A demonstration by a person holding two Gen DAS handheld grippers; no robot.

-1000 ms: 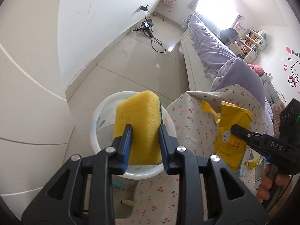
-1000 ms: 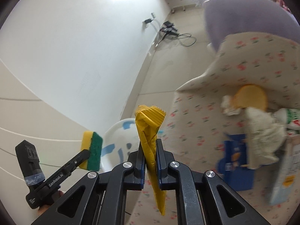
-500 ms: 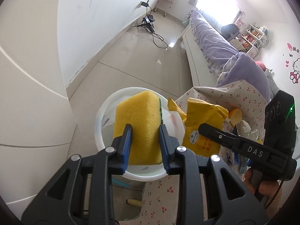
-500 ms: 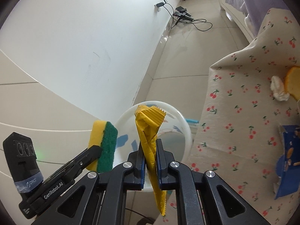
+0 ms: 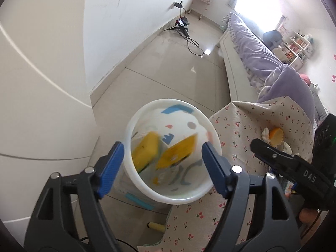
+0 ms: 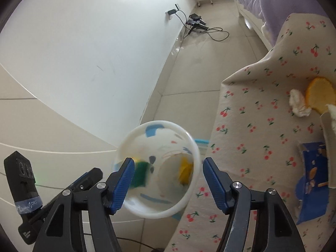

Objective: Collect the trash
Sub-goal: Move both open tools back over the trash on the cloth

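Sponge (image 5: 146,152) and yellow wrapper (image 5: 177,152) both inside the white bin (image 5: 134,178), blurred, sponge toward the bin's left wall, wrapper to its right. Left gripper (image 5: 162,166) above the bin, jaws just opened wide, nothing between them. Right gripper (image 6: 168,180) also over the bin, jaws just opened, empty. Cherry-print tablecloth (image 6: 252,126) just beside the bin, orange slice (image 6: 320,95), tissue (image 6: 298,103) and blue packet (image 6: 313,178) on it.

Quick count: two bits of trash in one bin

One white bin (image 5: 134,180) with one yellow sponge (image 5: 146,152) and one yellow wrapper (image 5: 178,151) inside. On the counter (image 6: 252,138): one orange slice (image 6: 320,94), one crumpled tissue (image 6: 298,103), one blue box (image 6: 313,180). Two tongs.
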